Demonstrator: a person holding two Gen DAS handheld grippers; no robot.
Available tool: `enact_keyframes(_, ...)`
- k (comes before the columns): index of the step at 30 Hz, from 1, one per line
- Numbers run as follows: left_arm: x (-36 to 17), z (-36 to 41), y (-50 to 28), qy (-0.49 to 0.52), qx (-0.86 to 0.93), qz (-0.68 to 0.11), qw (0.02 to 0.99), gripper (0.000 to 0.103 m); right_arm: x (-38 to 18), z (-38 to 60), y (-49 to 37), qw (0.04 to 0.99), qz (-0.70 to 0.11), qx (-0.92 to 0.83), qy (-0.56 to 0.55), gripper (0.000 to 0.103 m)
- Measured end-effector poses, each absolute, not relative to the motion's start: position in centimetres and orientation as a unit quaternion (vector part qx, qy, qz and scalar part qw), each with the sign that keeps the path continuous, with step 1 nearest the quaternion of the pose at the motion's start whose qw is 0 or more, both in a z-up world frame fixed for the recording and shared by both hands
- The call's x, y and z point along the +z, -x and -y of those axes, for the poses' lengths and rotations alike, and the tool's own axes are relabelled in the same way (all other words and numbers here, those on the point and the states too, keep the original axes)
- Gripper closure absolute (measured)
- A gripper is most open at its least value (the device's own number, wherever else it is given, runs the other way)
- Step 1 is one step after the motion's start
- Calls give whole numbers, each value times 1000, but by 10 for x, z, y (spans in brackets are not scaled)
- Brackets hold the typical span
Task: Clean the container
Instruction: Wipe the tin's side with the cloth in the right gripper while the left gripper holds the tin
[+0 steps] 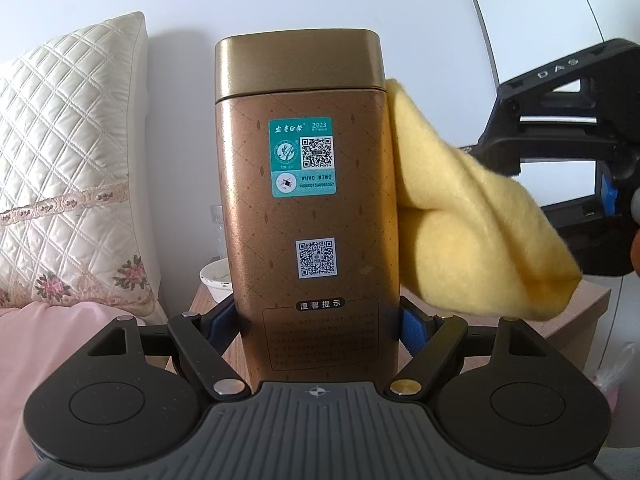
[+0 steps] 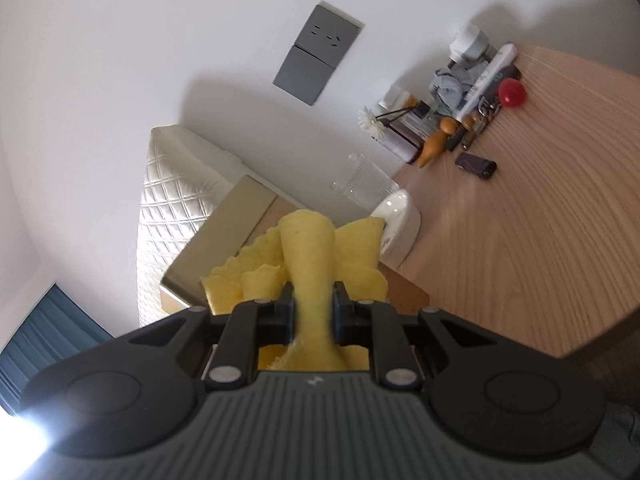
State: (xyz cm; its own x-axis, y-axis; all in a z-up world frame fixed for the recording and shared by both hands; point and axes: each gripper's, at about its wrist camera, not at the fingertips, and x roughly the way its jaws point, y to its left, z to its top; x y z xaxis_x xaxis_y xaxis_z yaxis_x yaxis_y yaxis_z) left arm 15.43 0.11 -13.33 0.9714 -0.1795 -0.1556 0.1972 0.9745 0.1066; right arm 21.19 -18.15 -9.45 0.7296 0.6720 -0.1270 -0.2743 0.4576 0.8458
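**One gold tin, one yellow cloth, two claws**

There was one tall tin (image 1: 308, 208), brown-gold and shiny, with rounded corners and a smooth gold lid (image 1: 298, 66) on top. It stood upright in front of the white wall, above the near edge of the wooden surface (image 2: 520, 240). The left claw (image 1: 320, 326) held it low down — its two blue pads pressed on the tin's two sides, so the claw was closed on the tin. On the tin's front were two stickers: a green one (image 1: 303, 158) higher up and a small white square one (image 1: 316, 258) with a black pattern below it. A faint diamond pattern ran over the metal.

There was one yellow cloth (image 1: 472, 232), soft and fuzzy, folded thick. It touched the tin's right side, just under the lid. The right claw (image 2: 314, 312) was squeezed tight on a bunched fold of the cloth, and in its own view the cloth's wavy edges spread out past the fingers.

Beside the tin sat one white bowl (image 2: 400, 216), smooth and round, and one clear glass (image 2: 362, 184) with ribbed sides. One cream pillow (image 1: 68, 168), stitched in puffy diamonds with pink flowers, leaned on the wall to the left. One pink blanket (image 1: 48, 360) lay below it. One grey wall plate (image 2: 318, 60), flat and square-edged, hung on the wall — and a small pile of mixed things sat far back on the pale, striped wood, with one red ball (image 2: 512, 92) among them.
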Motion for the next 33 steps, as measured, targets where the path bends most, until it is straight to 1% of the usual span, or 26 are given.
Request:
enact_keyframes(2,-133,-1,-155,-57,-95,-76,991,21,-87,181,-211,826,-220,294,-427,85)
enact_keyframes(7,-135,-2,-161,-46,-98,-101,989,21,-61,182,-206,834,-168,322,-416,84)
enact_keyframes(10,-135,-3,-161,-47,-98,-100,989,21,-65,182,-208,833,-174,320,-415,84)
enact_keyframes(17,-135,-3,-160,-49,-97,-98,989,21,-95,181,-210,825,-222,295,-428,85)
enact_keyframes(25,-135,-4,-156,-50,-97,-99,989,21,-67,181,-210,829,-189,314,-423,84)
enact_keyframes(33,-135,-4,-154,-51,-98,-99,989,21,-93,180,-207,831,-223,290,-420,84)
